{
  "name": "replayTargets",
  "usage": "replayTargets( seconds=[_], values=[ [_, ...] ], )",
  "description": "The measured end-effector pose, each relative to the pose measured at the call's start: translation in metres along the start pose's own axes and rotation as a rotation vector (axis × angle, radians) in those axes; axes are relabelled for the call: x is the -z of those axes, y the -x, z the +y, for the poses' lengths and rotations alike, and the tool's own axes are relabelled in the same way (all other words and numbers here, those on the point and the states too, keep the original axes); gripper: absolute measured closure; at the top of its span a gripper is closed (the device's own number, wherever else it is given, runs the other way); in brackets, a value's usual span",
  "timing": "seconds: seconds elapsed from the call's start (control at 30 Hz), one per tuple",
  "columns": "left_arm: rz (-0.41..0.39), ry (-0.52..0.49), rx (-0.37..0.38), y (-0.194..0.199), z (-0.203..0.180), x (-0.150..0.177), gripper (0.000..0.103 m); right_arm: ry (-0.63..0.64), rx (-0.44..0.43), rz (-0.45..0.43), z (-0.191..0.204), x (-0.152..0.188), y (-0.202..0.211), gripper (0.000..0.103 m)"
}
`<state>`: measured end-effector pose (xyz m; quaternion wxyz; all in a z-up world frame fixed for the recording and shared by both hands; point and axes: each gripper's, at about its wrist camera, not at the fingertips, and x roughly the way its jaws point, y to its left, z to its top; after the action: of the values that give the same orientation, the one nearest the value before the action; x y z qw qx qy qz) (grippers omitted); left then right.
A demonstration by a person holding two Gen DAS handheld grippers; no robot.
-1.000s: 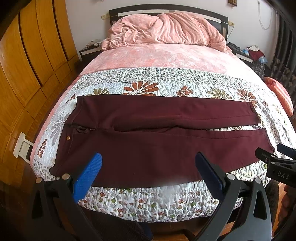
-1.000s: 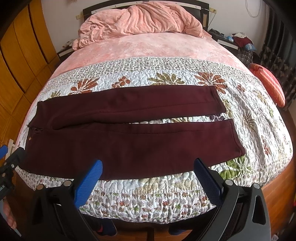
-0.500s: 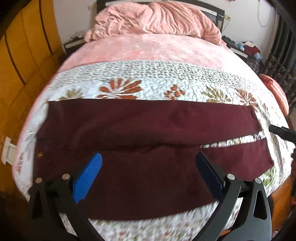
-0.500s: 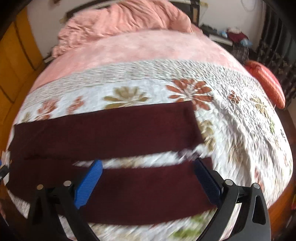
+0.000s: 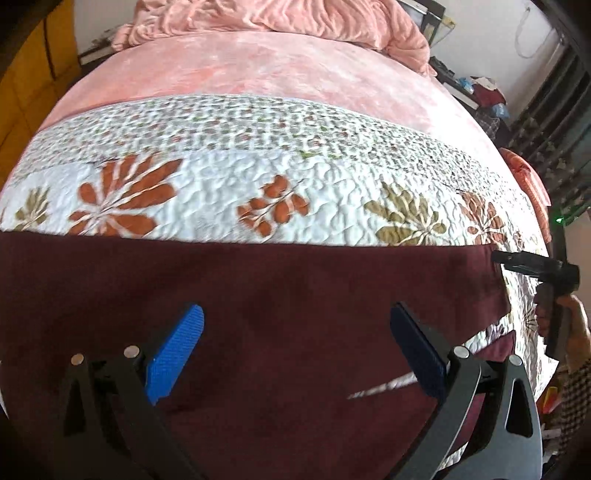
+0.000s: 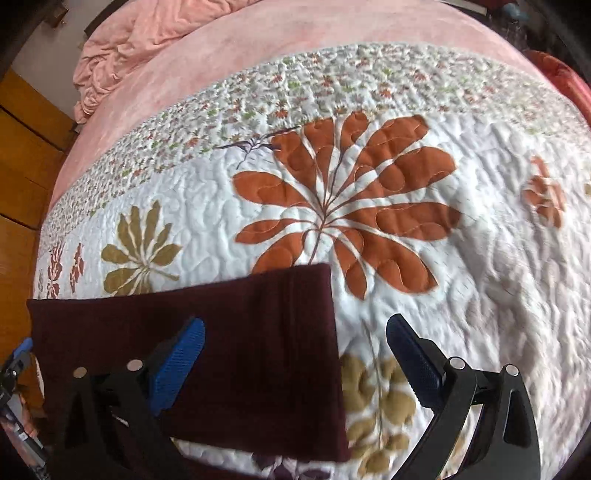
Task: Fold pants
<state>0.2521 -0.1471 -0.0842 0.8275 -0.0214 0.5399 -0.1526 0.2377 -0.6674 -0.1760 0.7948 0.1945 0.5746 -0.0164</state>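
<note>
Dark maroon pants [image 5: 280, 295] lie flat across the floral quilt, legs running to the right. My left gripper [image 5: 295, 350] hovers open just above the far leg near its middle, blue pads wide apart. In the right wrist view the far leg's hem end [image 6: 240, 350] lies under my right gripper [image 6: 295, 362], which is open, its left pad over the cloth and its right pad over bare quilt. The right gripper [image 5: 532, 264] also shows at the right edge of the left wrist view, by the hem. The waistband is out of sight.
The white floral quilt [image 6: 369, 206] covers the bed's near part, with a pink sheet [image 5: 258, 70] and a bunched pink blanket [image 5: 277, 14] beyond. Wooden wardrobe doors [image 6: 22, 155] stand at the left. A cluttered nightstand [image 5: 480, 92] and an orange cushion [image 5: 532, 188] lie at the right.
Both grippers have moved forward and down over the bed, from its near edge to just above the far pant leg. The right one now sits at the hem. Both stay open.
</note>
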Motion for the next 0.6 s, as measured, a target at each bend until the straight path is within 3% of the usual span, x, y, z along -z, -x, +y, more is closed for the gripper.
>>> replayTargets(
  seconds=[0.1,0.13,0.17,0.2,0.23,0.3,0.33,0.47,0.6],
  values=[
    [0.013,-0.039,0.004,-0.012,-0.009,-0.009,0.003,-0.008,-0.073,-0.002,-0.005,-0.004,-0.01,0.003],
    [0.015,-0.064,0.001,-0.016,-0.013,-0.011,0.003,0.01,-0.069,-0.012,-0.003,-0.004,-0.011,0.011],
    [0.018,-0.09,-0.003,-0.019,-0.017,-0.012,0.003,0.03,-0.072,-0.022,-0.001,-0.003,-0.01,0.019],
    [0.019,-0.108,-0.006,-0.02,-0.019,-0.014,0.003,0.058,-0.086,-0.021,0.003,-0.002,-0.01,0.039],
    [0.021,-0.127,-0.005,-0.022,-0.02,-0.016,0.003,0.078,-0.066,-0.014,0.006,-0.001,-0.009,0.045],
    [0.024,-0.161,0.001,-0.026,-0.022,-0.019,0.003,0.129,-0.043,-0.038,0.012,0.002,-0.007,0.071],
    [0.027,-0.19,0.007,-0.029,-0.024,-0.023,0.003,0.149,-0.044,-0.038,0.014,0.005,-0.004,0.077],
    [0.018,-0.278,0.013,-0.043,-0.033,-0.033,0.003,0.177,-0.139,-0.097,0.015,0.014,0.024,0.079],
    [0.049,-0.43,0.115,-0.063,-0.051,-0.041,0.003,0.229,-0.201,-0.163,0.017,0.024,0.059,0.079]
  ],
)
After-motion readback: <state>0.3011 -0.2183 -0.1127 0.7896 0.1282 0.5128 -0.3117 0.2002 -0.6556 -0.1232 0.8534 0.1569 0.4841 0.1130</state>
